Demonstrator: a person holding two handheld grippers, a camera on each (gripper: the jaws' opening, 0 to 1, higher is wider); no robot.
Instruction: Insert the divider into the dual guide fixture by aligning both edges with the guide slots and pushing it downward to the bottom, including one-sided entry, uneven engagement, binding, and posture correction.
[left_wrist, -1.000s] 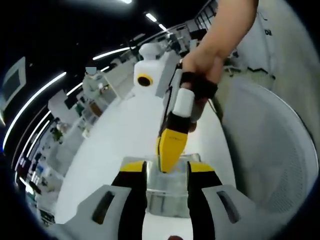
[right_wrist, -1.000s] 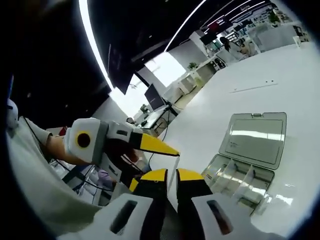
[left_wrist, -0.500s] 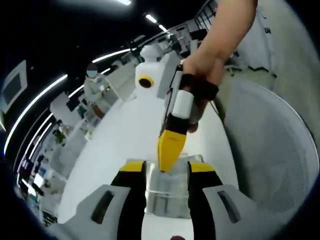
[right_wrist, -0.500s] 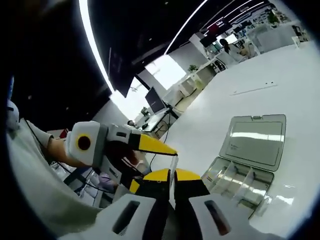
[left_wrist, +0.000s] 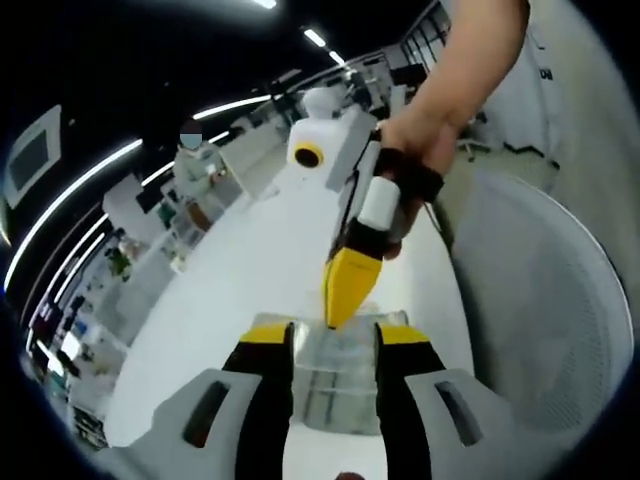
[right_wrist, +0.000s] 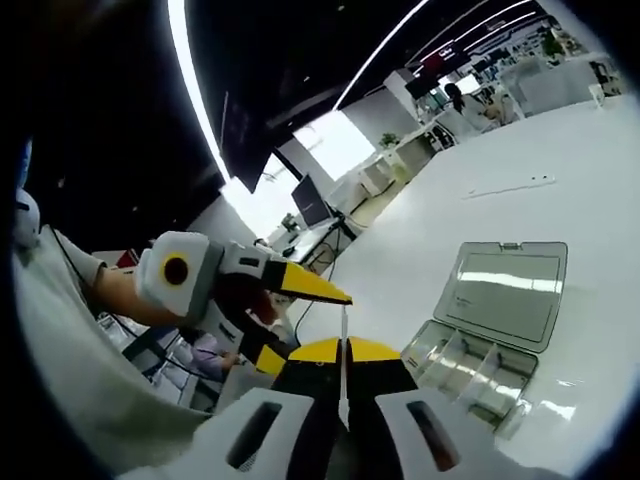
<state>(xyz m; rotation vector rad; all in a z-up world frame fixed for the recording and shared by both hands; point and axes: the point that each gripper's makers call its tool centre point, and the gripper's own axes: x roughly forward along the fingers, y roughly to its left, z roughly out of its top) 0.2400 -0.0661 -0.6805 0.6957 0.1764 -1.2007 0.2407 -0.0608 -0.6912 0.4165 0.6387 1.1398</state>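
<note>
In the right gripper view, the right gripper (right_wrist: 343, 352) had its two yellow-tipped jaws pressed nearly together on a single thin clear divider (right_wrist: 343, 325). The divider stood edge-on between the jaws, its long axis running along them and its free end pointing straight out past the tips. Just left of the jaws and a little beyond them, the left gripper (right_wrist: 325, 292) came in from the left with a hand behind it, its yellow tip ending close beside the divider's free end; whether they touched could not be told. To the right of the jaws, well apart from them, one clear plastic case, the dual guide fixture (right_wrist: 480, 365), lay open on the white table (right_wrist: 600, 180), its lid (right_wrist: 505, 296) raised on the far side and several compartments showing in the base.

In the left gripper view, the left gripper's (left_wrist: 335, 338) own jaws stood apart with a clear plastic piece between them; how firmly it was held could not be told. The right gripper (left_wrist: 350, 285), held by a hand (left_wrist: 425, 150), pointed down towards the gap between those jaws, its tip just above the clear piece.
</note>
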